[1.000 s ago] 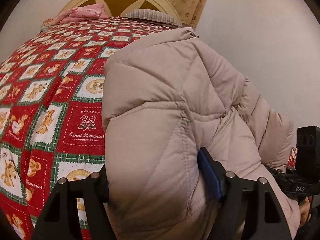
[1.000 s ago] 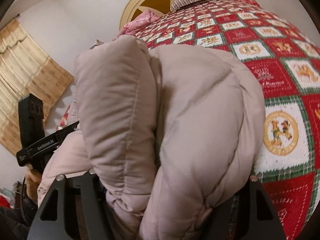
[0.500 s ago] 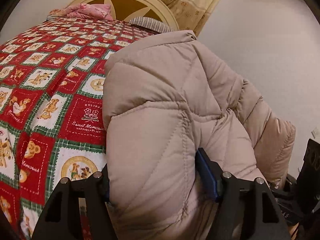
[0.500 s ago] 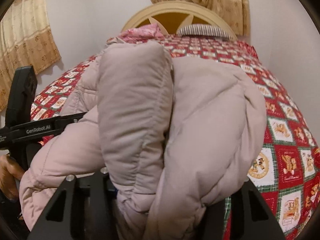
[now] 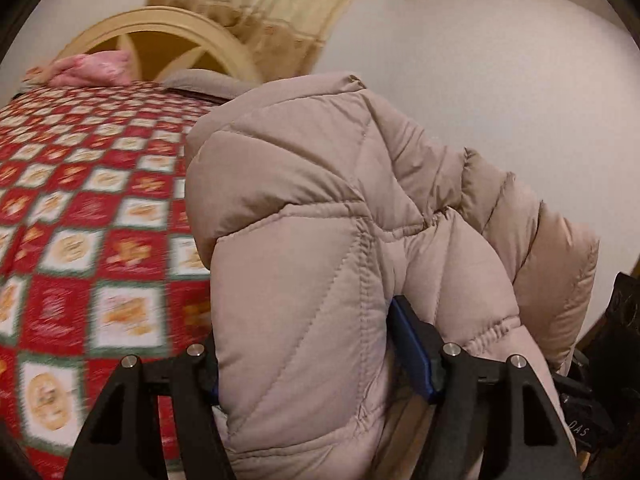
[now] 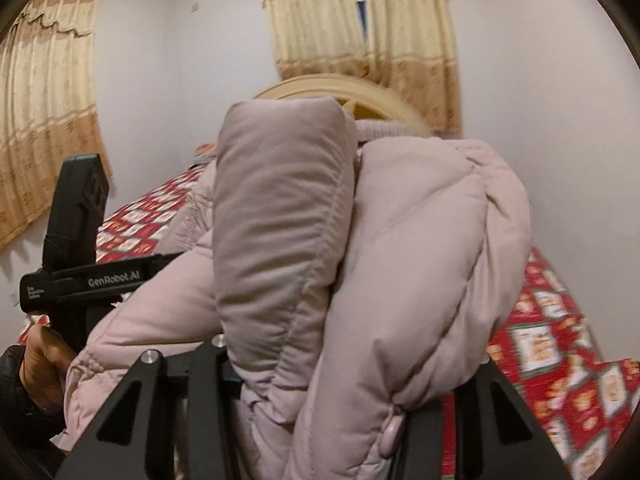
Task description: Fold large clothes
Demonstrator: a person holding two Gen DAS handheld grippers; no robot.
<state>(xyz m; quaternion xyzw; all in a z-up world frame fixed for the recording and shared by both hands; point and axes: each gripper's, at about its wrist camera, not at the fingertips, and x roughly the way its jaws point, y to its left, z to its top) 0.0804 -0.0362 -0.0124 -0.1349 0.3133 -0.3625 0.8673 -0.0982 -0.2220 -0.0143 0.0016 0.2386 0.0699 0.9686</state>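
Note:
A beige quilted puffer jacket (image 5: 320, 208) is bunched and held up off the bed. My left gripper (image 5: 316, 360) is shut on a thick fold of it; a blue pad shows on the right finger. My right gripper (image 6: 340, 392) is shut on another bundle of the jacket (image 6: 400, 248), which fills the gap between its fingers. The left gripper's black body (image 6: 80, 276) shows in the right wrist view, with a hand on its handle. The right gripper's body (image 5: 616, 360) shows at the right edge of the left wrist view.
The bed has a red and green patchwork quilt (image 5: 88, 216) (image 6: 560, 340). A cream headboard (image 5: 160, 36), a pink pillow (image 5: 96, 68) and a striped pillow stand at its far end. Beige curtains (image 6: 360, 20) hang on the white walls.
Both grippers have lifted and tilted upward with the jacket. More wall and curtain and less quilt are in view. Both grips are unchanged.

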